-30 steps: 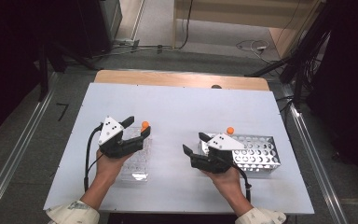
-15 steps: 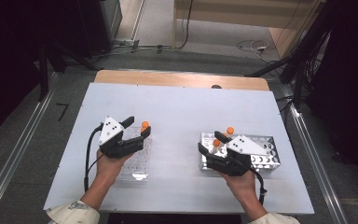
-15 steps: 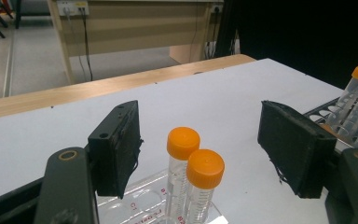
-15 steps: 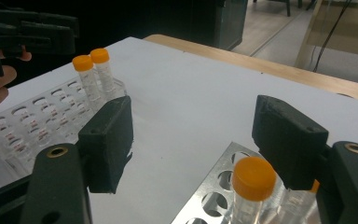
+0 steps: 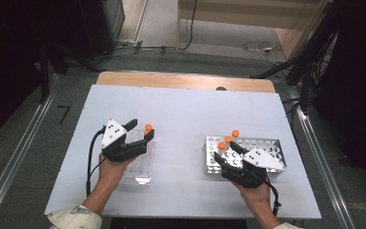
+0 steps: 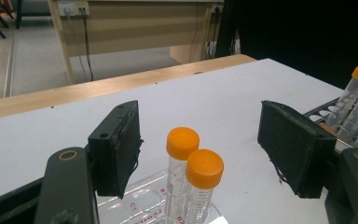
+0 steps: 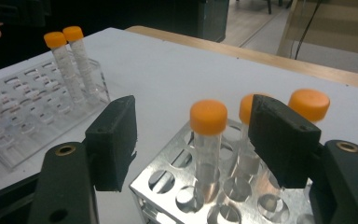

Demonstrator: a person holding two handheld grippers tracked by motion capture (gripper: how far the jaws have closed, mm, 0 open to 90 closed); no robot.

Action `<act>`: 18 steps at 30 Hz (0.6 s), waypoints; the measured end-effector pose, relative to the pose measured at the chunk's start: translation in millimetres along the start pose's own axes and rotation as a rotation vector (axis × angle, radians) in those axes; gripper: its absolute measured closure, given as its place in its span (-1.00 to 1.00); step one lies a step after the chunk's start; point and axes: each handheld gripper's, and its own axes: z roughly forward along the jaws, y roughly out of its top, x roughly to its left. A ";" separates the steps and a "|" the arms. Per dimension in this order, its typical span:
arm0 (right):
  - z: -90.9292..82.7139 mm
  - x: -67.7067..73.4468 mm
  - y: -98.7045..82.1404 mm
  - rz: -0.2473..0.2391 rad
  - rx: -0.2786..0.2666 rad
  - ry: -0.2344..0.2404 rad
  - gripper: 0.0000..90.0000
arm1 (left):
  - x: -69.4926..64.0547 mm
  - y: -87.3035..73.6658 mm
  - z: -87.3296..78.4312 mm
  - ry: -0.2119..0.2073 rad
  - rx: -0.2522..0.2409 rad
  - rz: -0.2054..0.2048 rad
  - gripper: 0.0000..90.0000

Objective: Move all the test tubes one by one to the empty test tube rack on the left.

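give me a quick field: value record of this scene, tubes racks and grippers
table: white tabletop with a wooden strip at its far edge
metal rack: perforated metal rack at the right, three orange-capped tubes upright in it
clear rack: clear plastic rack at the left, two orange-capped tubes upright in it
left gripper: left gripper open, jaws on either side of the two tubes, not touching
right gripper: right gripper open, jaws have just been closing, nearest tube between them, pads not yet pressing

Right claw (image 5: 225, 151) shifted to tubes (image 5: 228, 140), jaws closing
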 end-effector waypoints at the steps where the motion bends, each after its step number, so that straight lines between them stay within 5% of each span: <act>1: 0.9 -1.1 -3.5 -0.005 -0.002 -0.007 -0.30 | 0.0 0.0 0.0 0.000 -0.001 0.000 -0.34; 18: 14.9 -7.1 -21.0 -0.004 0.021 -0.010 0.20 | -0.1 -0.2 -0.3 -0.001 0.001 -0.001 -0.34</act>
